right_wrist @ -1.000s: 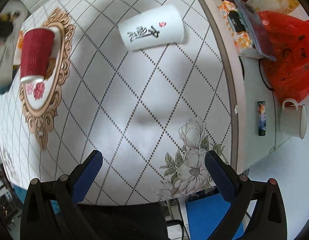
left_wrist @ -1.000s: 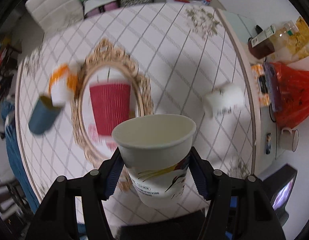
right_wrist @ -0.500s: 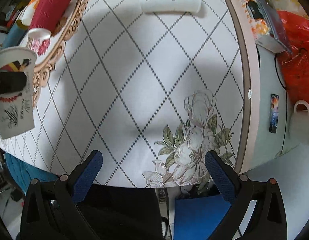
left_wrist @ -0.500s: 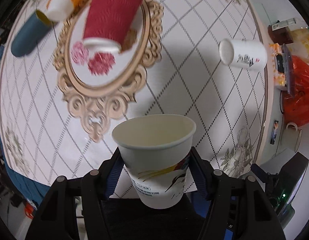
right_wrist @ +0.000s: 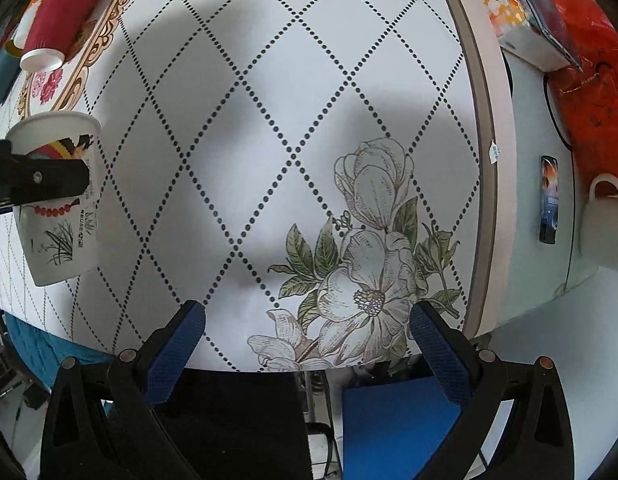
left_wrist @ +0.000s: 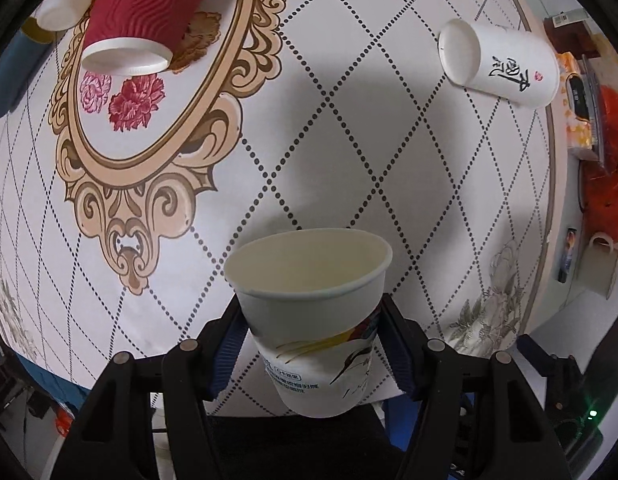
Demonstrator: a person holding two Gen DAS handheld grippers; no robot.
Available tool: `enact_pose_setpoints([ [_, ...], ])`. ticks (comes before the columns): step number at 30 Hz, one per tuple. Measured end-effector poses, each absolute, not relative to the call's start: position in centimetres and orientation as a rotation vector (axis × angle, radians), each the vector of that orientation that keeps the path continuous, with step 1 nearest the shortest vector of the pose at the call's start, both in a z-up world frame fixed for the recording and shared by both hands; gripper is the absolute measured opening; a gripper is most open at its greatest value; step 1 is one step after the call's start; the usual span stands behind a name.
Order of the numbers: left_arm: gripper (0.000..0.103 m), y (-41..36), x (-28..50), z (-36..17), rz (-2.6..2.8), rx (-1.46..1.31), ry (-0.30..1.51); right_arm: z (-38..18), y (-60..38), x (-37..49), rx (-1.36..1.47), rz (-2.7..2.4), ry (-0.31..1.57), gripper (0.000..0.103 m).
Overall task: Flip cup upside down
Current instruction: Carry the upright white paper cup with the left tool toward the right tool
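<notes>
**Cup gripped mouth-forward, ready to tip over**

We have the paper cup (left_wrist: pixel 309 320) clenched in our left gripper (left_wrist: pixel 309 344), held above the near part of the round table (left_wrist: pixel 349 160) and not touching it; the blue ribbed pads (left_wrist: pixel 225 354) press its side walls at about mid-height, and the thin wall looks slightly squeezed. The relation that matters is the cup's long axis — it runs along our left fingers, open mouth pointing away from the wrist and out over the tablecloth, base toward us; we judge that pitching the gripper further down would bring the rim flat to the surface. Our right gripper (right_wrist: pixel 307 344) hangs released, fingers spread wide with nothing between them, well to the right of the cup (right_wrist: pixel 55 200), so the left hand is plainly the one placed to finish.

The cup is light, smooth white paper with a rolled rim, printed with a bird-and-grass motif and tapered to a narrow base; the cloth below is glossy with dotted diamond lines — possibly slippery under a thin rim
</notes>
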State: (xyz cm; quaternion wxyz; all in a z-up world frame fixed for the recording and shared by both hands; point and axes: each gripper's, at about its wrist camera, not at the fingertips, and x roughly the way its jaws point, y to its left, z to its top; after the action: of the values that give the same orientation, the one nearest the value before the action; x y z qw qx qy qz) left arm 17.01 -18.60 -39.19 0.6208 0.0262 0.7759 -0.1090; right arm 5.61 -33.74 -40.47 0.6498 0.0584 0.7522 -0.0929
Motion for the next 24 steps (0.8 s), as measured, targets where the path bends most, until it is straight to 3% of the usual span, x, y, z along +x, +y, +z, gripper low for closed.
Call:
enact_pose_setpoints([
  [24,0.065,-18.3,18.0,-41.0,-0.255,0.086,1.769,-39.0,-32.9,10.3,0.129,-0.227,1.695,0.103],
])
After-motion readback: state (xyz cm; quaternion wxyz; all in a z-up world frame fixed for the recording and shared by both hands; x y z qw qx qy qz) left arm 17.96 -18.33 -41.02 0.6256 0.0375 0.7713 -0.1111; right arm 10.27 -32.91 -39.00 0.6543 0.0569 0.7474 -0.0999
